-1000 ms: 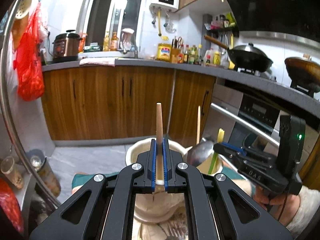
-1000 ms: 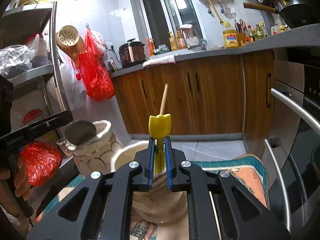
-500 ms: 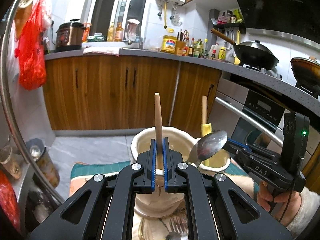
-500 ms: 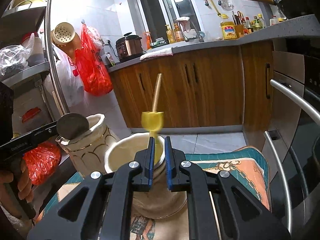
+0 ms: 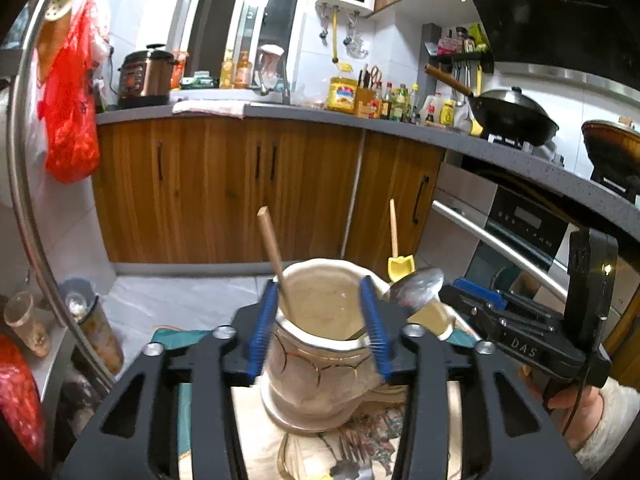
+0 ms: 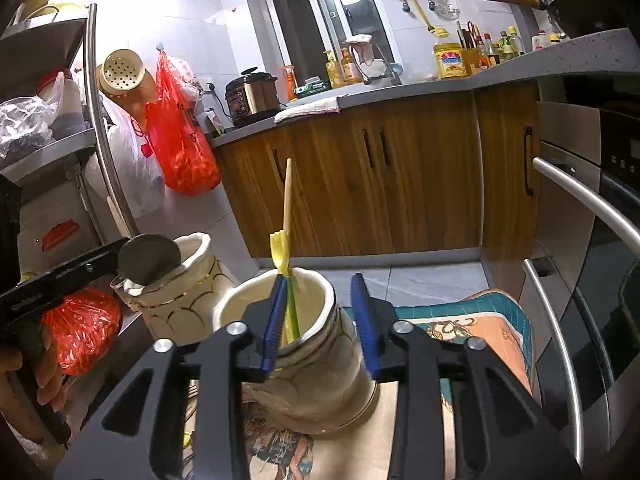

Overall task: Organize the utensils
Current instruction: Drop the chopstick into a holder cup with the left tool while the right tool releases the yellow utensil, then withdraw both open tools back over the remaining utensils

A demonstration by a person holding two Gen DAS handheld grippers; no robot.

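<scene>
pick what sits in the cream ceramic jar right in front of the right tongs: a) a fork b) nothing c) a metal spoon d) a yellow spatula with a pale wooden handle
d: in the right wrist view the yellow spatula with a pale wooden handle stands in the cream ceramic jar, between the open right tongs; the metal spoon is in the other jar.

The right gripper (image 6: 320, 320) stands spread wide, its blue pads on either side of a cream jar (image 6: 308, 364) without closing on it. A yellow spatula (image 6: 285, 256) stands inside, wooden handle up, leaning against the left pad. To the left a second cream jar (image 6: 180, 300) holds a metal spoon (image 6: 149, 257) (bowl upward), just beside the left gripper's dark body (image 6: 60, 280).
</scene>
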